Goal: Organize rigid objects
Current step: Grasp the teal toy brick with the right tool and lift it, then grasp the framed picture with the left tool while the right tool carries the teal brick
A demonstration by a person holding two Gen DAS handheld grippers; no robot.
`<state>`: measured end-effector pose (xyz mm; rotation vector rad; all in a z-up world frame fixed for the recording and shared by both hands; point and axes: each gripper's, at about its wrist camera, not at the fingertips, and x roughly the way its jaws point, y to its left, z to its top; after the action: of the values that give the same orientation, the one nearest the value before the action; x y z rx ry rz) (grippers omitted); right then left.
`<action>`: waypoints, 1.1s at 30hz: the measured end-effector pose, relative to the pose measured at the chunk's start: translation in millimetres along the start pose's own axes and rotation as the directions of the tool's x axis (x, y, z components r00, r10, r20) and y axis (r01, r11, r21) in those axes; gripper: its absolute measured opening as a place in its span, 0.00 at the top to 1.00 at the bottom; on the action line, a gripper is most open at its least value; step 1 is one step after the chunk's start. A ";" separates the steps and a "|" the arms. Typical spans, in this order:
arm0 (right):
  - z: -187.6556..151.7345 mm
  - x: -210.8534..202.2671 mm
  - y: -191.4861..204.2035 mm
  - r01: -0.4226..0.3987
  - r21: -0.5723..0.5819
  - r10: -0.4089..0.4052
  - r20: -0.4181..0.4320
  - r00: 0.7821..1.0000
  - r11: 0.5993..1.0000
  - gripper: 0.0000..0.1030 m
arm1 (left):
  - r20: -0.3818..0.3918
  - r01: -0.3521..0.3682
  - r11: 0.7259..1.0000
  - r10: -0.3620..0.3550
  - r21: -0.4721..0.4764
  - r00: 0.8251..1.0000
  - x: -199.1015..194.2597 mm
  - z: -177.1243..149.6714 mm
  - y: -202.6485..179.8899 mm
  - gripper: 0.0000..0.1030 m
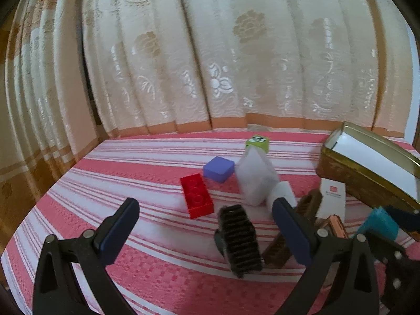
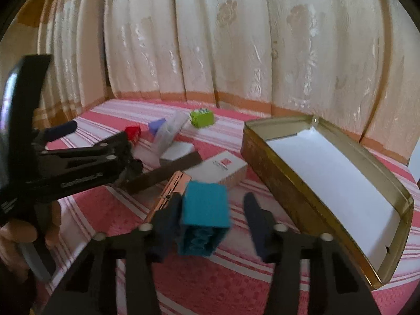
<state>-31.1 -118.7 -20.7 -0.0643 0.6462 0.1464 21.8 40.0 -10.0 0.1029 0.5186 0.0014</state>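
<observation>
The gold tin (image 2: pixel 309 204) sits open on the right of the bed with only its white lining showing, so as far as I can see nothing has gone in yet and nearly the whole job is left. The right gripper (image 2: pixel 212 220) is nearest to a start: a teal block (image 2: pixel 204 218) sits between its dark fingers, touching the left one, while a gap shows on the right side, so I cannot tell whether it is truly clamped or just loose there. The left gripper (image 1: pixel 207 210) is spread wide and holds nothing, hanging above a black ribbed brush-like piece (image 1: pixel 240 241). The rest lies scattered on the pink and white striped bedspread (image 1: pixel 147 270), a woven, slightly bumpy cloth: a glossy red studded brick (image 1: pixel 197 195), a smooth lilac block (image 1: pixel 219 168), a lime green cube (image 1: pixel 257 143) with a printed top, a frosted clear packet (image 1: pixel 256 177), a white card box (image 2: pixel 219 169) with a red mark, a dark flat strip (image 2: pixel 168 172) and a coppery hinged case (image 2: pixel 170 191). These are mostly hard, boxy shapes that should pack flat into the shallow metal tin.
</observation>
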 end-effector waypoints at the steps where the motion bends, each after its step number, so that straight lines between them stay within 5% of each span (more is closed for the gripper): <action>1: 0.1 2.8 -1.3 0.000 0.006 0.000 -0.016 1.000 1.000 0.57 | -0.001 0.010 1.000 -0.010 0.000 1.000 -0.6 0.0 -0.6 0.01; 10: 0.9 26.7 0.4 -0.034 -0.005 0.033 -0.134 0.990 0.999 0.67 | -0.001 0.089 0.995 -0.089 0.035 0.996 -5.2 -1.8 -11.3 0.01; 17: 0.0 6.6 -24.0 -0.083 0.124 0.087 -0.022 0.996 0.989 0.67 | -0.028 0.176 0.984 -0.176 0.007 0.984 -4.0 -2.5 -13.5 0.09; 23: 6.2 -28.8 -33.1 0.088 0.131 -0.110 0.172 0.979 0.988 0.67 | -0.099 0.297 0.954 -0.299 -0.040 0.949 -11.8 -9.0 -31.1 0.21; 33: 14.9 -45.3 -55.7 0.221 0.214 -0.266 0.216 0.939 0.952 0.67 | -0.217 0.233 0.972 -0.220 0.034 0.951 -11.4 -21.1 -88.9 0.22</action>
<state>-49.2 -177.4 19.3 0.0544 0.3999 -0.1469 -0.7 -46.7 -31.3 0.1008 0.7420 -0.2303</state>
